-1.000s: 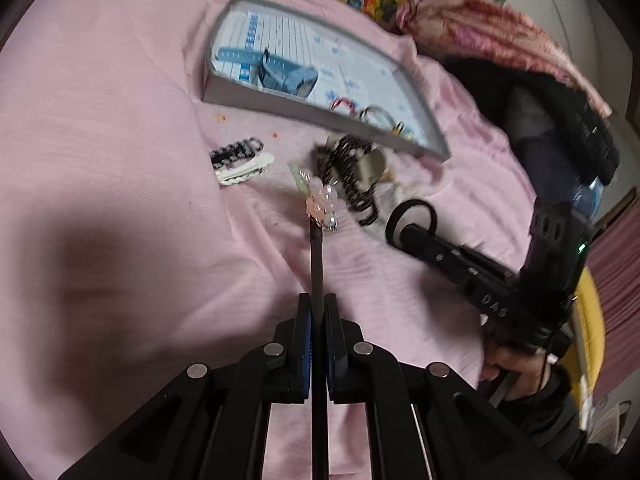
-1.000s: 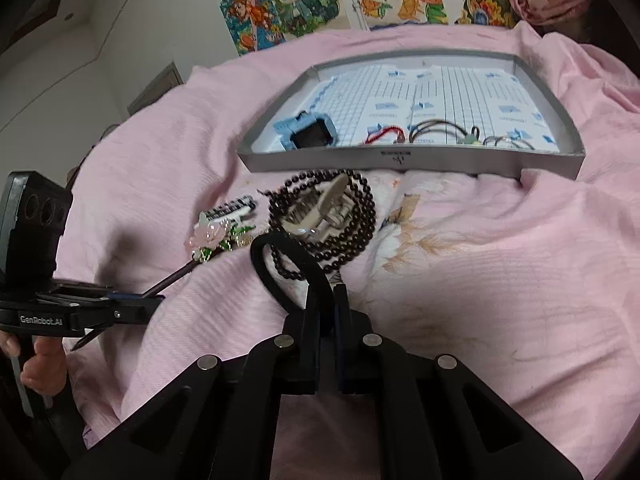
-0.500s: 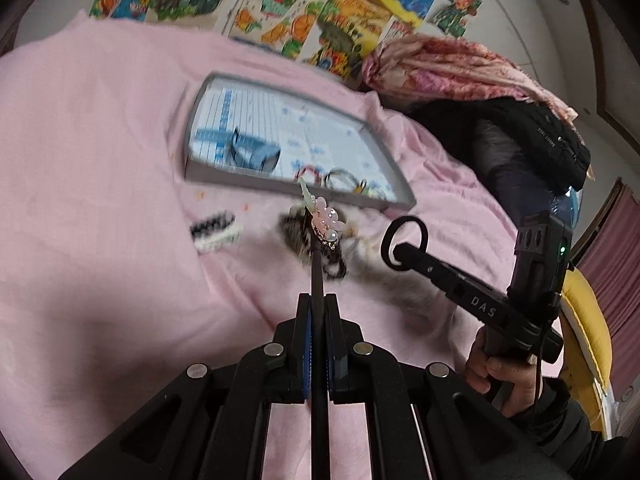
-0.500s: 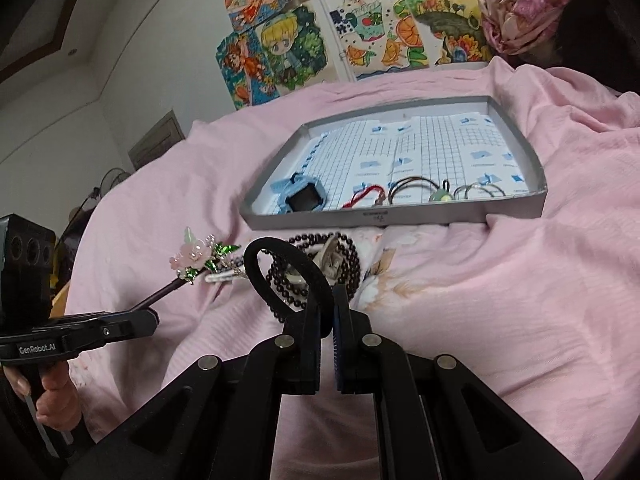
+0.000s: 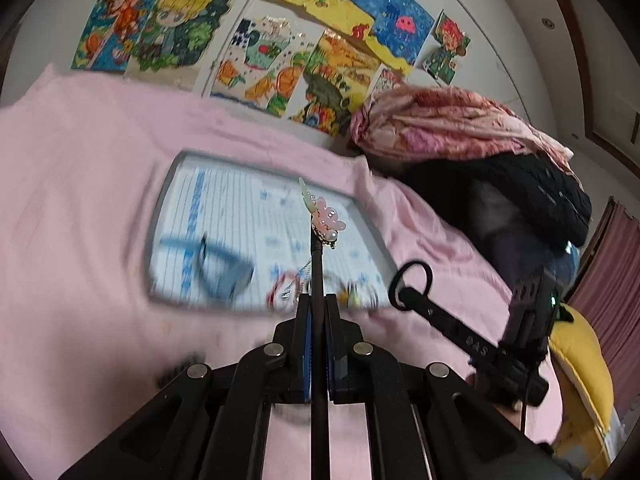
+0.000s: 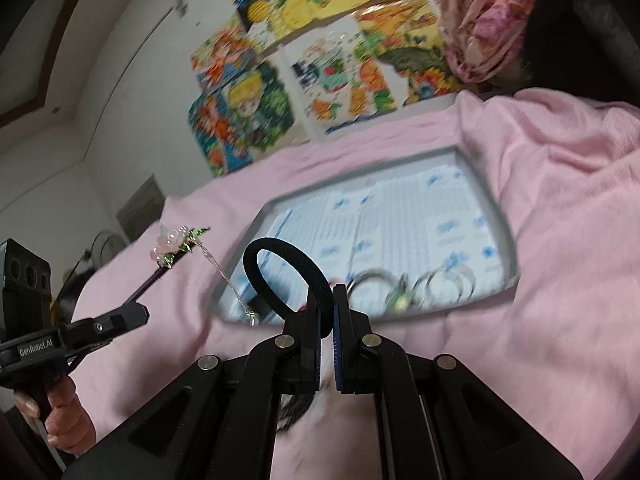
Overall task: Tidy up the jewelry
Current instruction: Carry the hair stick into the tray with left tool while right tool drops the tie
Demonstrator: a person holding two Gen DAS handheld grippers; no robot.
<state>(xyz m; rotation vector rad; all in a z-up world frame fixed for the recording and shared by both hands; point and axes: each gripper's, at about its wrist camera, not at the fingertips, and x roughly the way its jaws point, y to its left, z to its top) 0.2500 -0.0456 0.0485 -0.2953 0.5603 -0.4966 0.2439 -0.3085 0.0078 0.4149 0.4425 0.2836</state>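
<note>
Left claw (image 5: 316, 312) clamped on the hairpin (image 5: 325, 220), right claw (image 6: 327, 320) pinching the hair tie (image 6: 280, 272), both aloft near the tray's (image 6: 505, 232) front edge; I'd lower flat, clear of the rings (image 6: 440, 284).

The left gripper (image 6: 132, 314), seen from the right wrist camera, bears the white lettering "GenRobot.AI" on the side of its black body. The right gripper (image 5: 404, 294), seen from the left wrist camera, carries white letters on its black arm that look like "DAS". The print on the tray (image 6: 506, 248) liner is too blurred to read.
</note>
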